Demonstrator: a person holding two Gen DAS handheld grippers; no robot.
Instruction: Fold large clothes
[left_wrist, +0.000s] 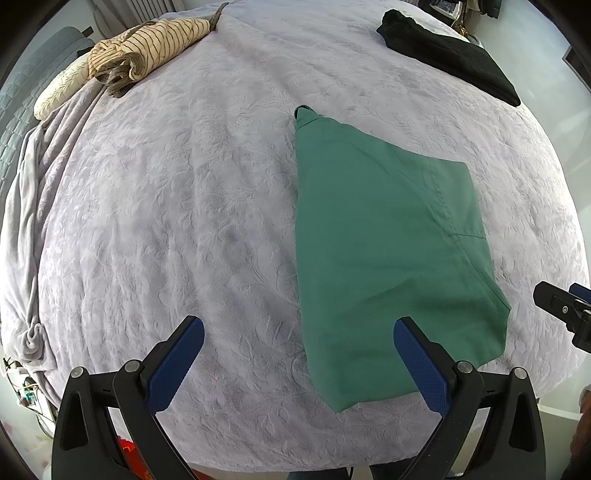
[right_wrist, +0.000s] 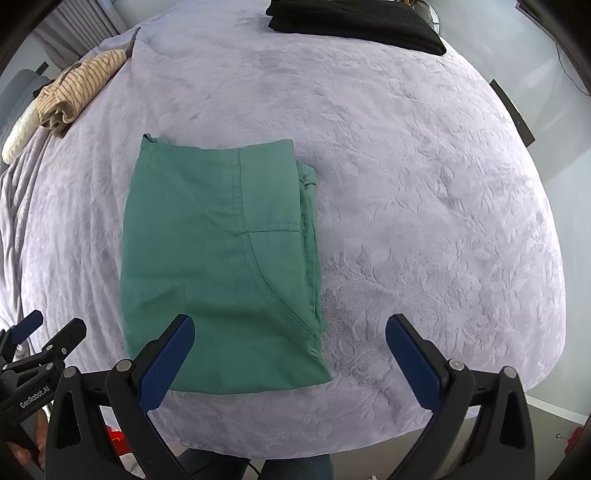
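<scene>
We see our left hand-held gripper wide open and holding nothing. Our right hand-held gripper is wide open too. Just past them the green clothes lie folded flat on the bed, near its front edge.

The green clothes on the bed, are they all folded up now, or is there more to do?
Nearly done, it seems. The green garment lies flat on the bed cover as a neat layered rectangle. Nothing is in hand: the left tongs and right tongs both hang open above it. The striped garment looks bunched, so it may need folding; the black garment already looks folded.
</scene>
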